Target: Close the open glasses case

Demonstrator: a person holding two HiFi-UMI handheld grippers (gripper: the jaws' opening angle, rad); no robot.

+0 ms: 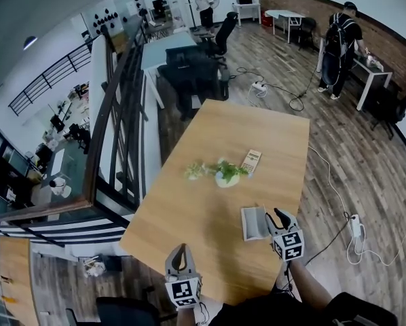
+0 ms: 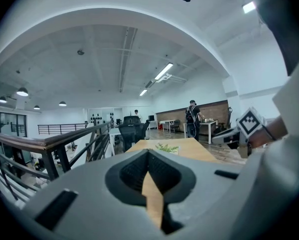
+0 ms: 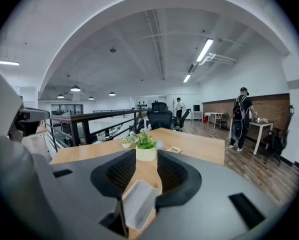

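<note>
The open glasses case (image 1: pixel 254 223), pale grey, lies near the front right of the wooden table (image 1: pixel 257 128). My right gripper (image 1: pixel 278 216) is at the case's right side. In the right gripper view its jaws stand apart, and the grey case (image 3: pixel 138 203) reaches up into the gap low between them; no pad visibly presses on it. My left gripper (image 1: pixel 182 248) hovers by the table's front edge, well left of the case. Its fingertips meet in the left gripper view (image 2: pixel 148 156), with nothing between them.
A small white pot with a green plant (image 1: pixel 226 174) stands mid-table, and a flat printed card (image 1: pixel 250 160) lies just behind it. A railing (image 1: pixel 115 121) runs along the table's left. A power strip (image 1: pixel 356 226) and cables lie on the floor to the right. Two people stand far off.
</note>
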